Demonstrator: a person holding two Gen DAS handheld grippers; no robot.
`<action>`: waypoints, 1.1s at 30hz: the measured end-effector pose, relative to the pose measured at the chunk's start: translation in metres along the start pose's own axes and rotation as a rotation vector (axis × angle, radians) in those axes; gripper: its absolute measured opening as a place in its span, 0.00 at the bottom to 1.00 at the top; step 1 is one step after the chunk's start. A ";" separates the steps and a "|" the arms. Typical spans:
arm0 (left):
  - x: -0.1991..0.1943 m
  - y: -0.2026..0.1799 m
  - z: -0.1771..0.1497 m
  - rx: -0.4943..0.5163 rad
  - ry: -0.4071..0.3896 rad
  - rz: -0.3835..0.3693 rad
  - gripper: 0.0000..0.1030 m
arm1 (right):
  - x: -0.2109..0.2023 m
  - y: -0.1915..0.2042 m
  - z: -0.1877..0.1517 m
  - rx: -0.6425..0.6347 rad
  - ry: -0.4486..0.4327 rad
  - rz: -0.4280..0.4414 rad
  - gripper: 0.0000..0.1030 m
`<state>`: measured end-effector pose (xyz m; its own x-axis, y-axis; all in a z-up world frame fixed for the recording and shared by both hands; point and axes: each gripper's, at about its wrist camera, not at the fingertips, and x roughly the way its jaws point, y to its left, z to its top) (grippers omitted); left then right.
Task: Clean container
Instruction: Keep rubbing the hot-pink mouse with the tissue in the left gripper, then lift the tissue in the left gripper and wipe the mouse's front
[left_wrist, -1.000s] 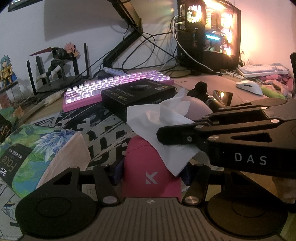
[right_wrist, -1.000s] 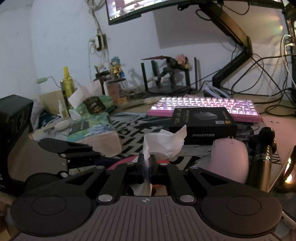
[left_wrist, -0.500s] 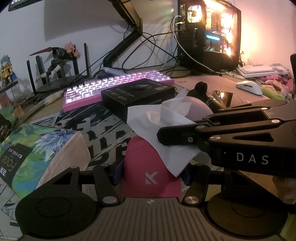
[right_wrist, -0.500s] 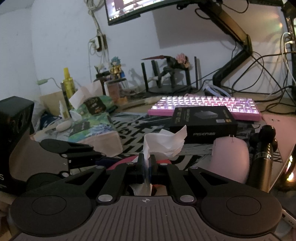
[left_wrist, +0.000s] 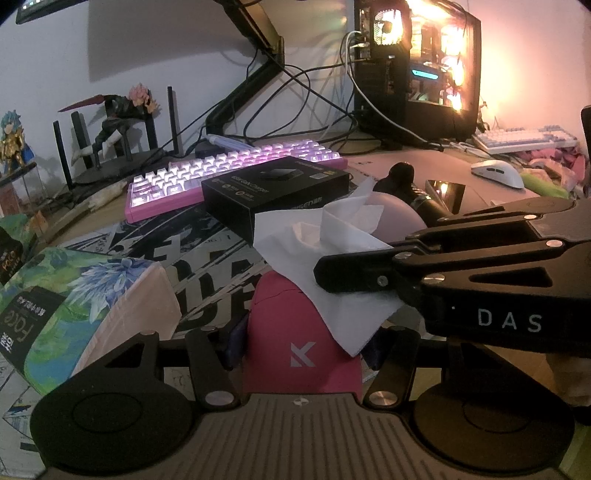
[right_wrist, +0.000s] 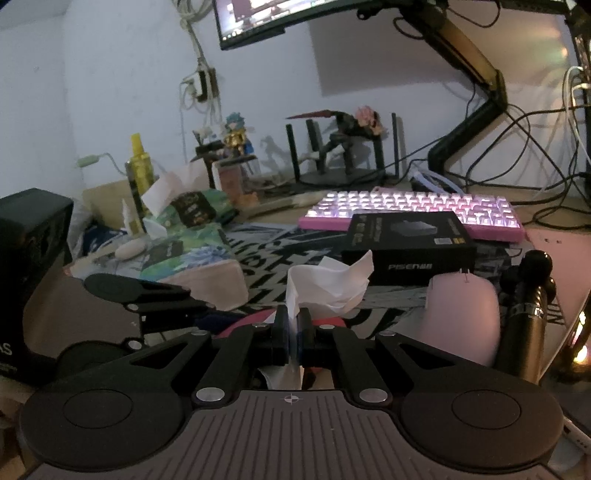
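Pink-lit keyboard (left_wrist: 236, 173) and a black charger box (left_wrist: 277, 184) lie behind the work spot on a black-and-white printed mat (left_wrist: 207, 266), with a flowered tissue pack (left_wrist: 81, 302) to the left, a pale pink mouse (right_wrist: 461, 314) and a black handle (right_wrist: 528, 321) to the right. Between the left gripper (left_wrist: 301, 347) fingers sits the magenta container (left_wrist: 299, 339), smooth, with a pale K mark, clamped at both sides low in the left wrist view. Draped over its top right is a white tissue (left_wrist: 332, 251), pinched by the right gripper (right_wrist: 294, 325) with its jaws closed on it.
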<state>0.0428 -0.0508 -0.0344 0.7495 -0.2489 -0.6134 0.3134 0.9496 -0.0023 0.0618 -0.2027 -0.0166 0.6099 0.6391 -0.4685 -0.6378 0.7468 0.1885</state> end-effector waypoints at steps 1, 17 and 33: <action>0.000 0.000 0.000 0.000 0.000 0.000 0.57 | 0.000 0.000 0.000 0.002 -0.001 0.002 0.05; -0.001 0.001 0.000 -0.001 0.000 -0.001 0.57 | -0.009 0.008 -0.001 -0.013 -0.003 -0.003 0.05; -0.001 -0.001 0.000 0.003 0.000 0.002 0.58 | -0.003 -0.018 -0.001 0.074 0.032 -0.080 0.05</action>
<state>0.0422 -0.0513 -0.0337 0.7503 -0.2467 -0.6133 0.3136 0.9495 0.0017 0.0710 -0.2183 -0.0195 0.6413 0.5713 -0.5122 -0.5500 0.8077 0.2122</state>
